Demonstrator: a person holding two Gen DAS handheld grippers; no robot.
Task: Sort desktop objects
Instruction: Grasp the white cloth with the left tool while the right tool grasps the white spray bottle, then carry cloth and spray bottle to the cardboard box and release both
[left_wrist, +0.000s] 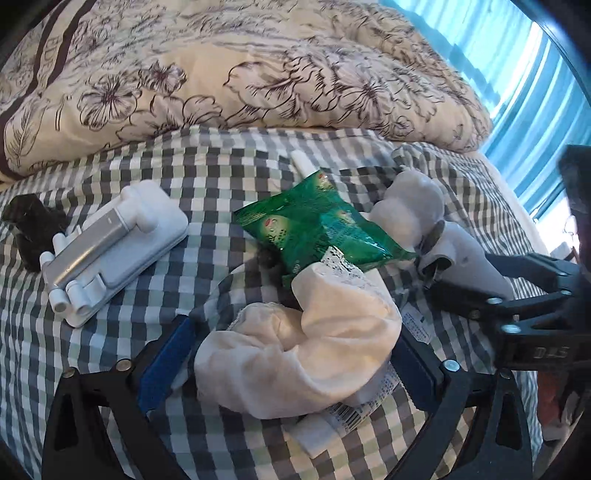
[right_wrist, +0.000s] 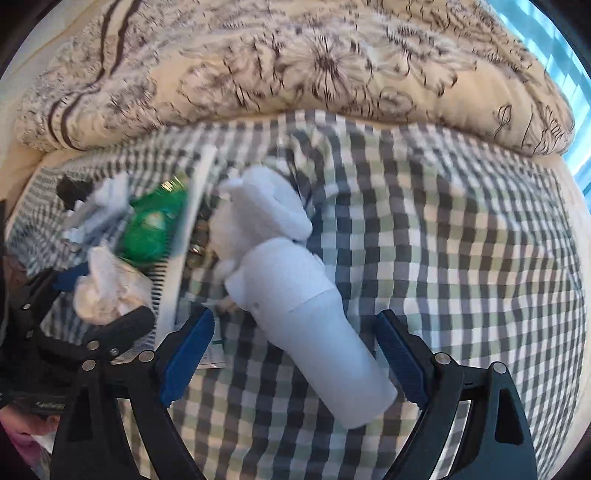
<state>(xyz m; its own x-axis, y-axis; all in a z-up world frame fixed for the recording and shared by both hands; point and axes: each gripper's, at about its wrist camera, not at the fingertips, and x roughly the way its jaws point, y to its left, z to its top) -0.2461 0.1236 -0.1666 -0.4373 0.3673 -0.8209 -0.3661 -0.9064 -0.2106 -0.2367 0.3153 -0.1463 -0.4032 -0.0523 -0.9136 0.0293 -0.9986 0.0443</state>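
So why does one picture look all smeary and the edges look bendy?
Right wrist view: motion blur smears the green snack packet and the checked bedsheet. Left wrist view: sharper, the cream lace-trimmed sock is crisp. Both views: the fisheye lens bends the edges, and the window is glaring bright blue.

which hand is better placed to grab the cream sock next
Left. The left tongs stand open with the cream sock already between their blue pads. The right tongs are open around the white bottle, off to the sock's right, so they would have to move across.
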